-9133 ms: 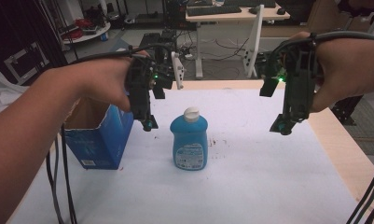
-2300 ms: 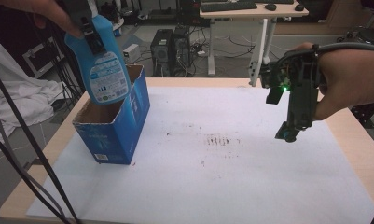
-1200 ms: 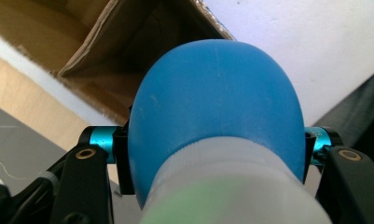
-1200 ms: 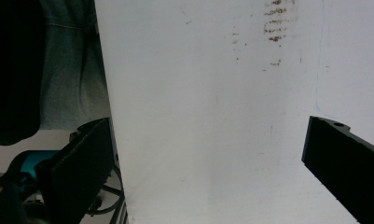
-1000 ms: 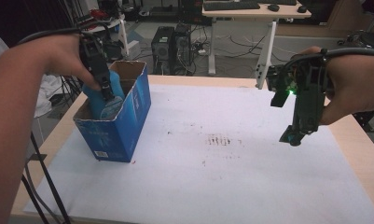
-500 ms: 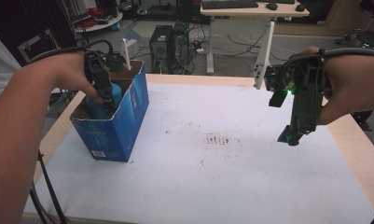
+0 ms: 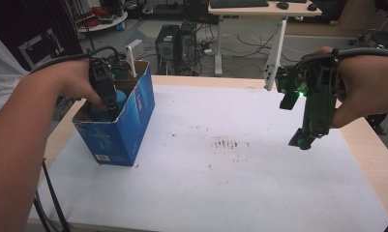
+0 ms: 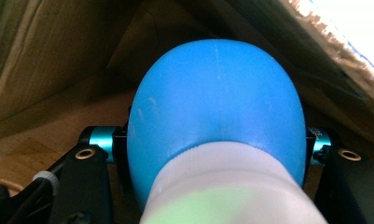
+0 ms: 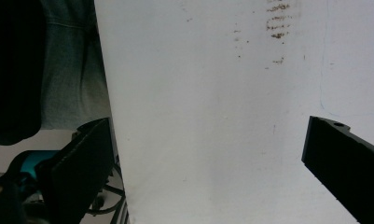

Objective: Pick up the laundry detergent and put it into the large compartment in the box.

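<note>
Bottle (image 7: 115,99) is down inside the blue cardboard box (image 7: 133,123), left of centre in the high view, with only a sliver of blue visible above the box rim. Left claw (image 7: 108,104) is reaching in from the top and is clamped on the bottle; in the left gripper view the blue bottle body (image 8: 215,112) and its white cap (image 8: 226,186) sit squeezed between the two black jaws, brown box walls all round.

Right claw (image 7: 305,140) hangs over the bare white desk (image 7: 240,183) at the right of the high view, jaws wide apart, nothing between them, well clear of the box. The right gripper view looks down at the white surface and the brown smudges (image 9: 278,21) at its top.

Status, my read: transfer into the box mostly done. Can't tell whether the bottle base is resting on the box floor. Left to do: let go of the bottle, lift the left claw out without dragging the bottle or tipping the box.
</note>
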